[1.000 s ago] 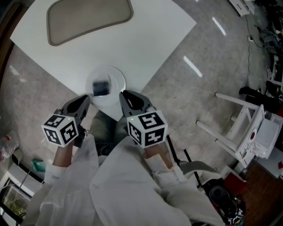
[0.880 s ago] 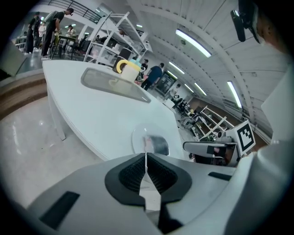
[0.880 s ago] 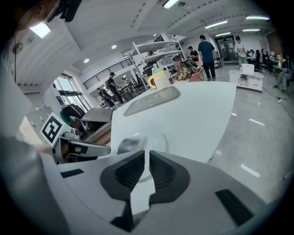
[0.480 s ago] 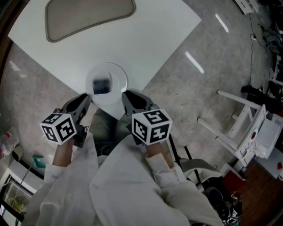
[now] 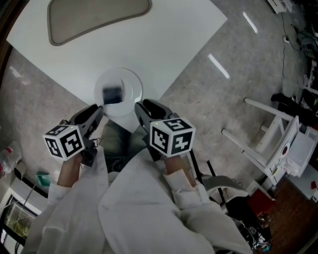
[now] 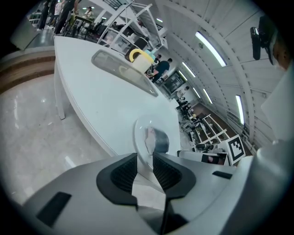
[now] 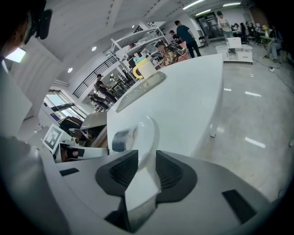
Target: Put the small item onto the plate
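White table [image 5: 169, 44] with plate [image 5: 132, 85], tan tray [image 5: 99, 14]

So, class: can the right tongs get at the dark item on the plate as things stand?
Probably yes: the right tongs hang open beside the plate, nothing between them and the dark item.

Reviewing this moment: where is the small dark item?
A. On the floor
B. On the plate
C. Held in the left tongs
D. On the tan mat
B: the item lies on the plate at the table corner, while the left tongs and right tongs are open and hold nothing.
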Tool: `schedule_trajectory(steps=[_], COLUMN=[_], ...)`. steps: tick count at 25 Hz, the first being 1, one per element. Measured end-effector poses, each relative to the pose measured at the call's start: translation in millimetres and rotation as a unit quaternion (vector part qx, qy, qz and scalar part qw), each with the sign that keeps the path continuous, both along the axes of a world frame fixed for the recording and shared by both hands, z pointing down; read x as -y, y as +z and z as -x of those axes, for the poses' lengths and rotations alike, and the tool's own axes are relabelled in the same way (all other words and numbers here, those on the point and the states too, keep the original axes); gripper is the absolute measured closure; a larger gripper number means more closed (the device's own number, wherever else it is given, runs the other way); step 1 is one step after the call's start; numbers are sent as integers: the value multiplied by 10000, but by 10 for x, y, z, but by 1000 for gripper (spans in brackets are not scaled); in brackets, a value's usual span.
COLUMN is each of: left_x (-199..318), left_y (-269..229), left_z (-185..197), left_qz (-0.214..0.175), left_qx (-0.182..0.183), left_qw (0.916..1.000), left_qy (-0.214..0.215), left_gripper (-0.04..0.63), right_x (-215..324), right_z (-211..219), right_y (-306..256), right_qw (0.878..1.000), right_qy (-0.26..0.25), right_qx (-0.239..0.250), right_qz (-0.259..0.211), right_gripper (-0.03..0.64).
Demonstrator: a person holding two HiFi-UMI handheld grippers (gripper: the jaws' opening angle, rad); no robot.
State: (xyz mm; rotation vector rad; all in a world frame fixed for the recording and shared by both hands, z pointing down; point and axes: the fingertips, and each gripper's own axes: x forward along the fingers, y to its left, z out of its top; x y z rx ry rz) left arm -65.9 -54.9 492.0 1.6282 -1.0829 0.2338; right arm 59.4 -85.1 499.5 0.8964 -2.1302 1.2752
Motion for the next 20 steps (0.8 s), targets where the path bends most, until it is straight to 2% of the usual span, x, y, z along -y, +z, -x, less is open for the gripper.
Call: schedule_trajectory(steps=[10,20], left_x=[12,7], left_y=[-19,-26], left_z=[-27,2], left_qz=[264,334], left_qx=[-203,-429], left_qw=[9994,9984], left_qy=[6,-136], left_gripper=[503,505], right_x=[-34,-61], right_z=[32,87], right_y=[-11,-15], right_qw=[9993,9985], right_qy=[-163,-89], right_qx=[-114,145], right_qz=[307,521], right_gripper=[509,512])
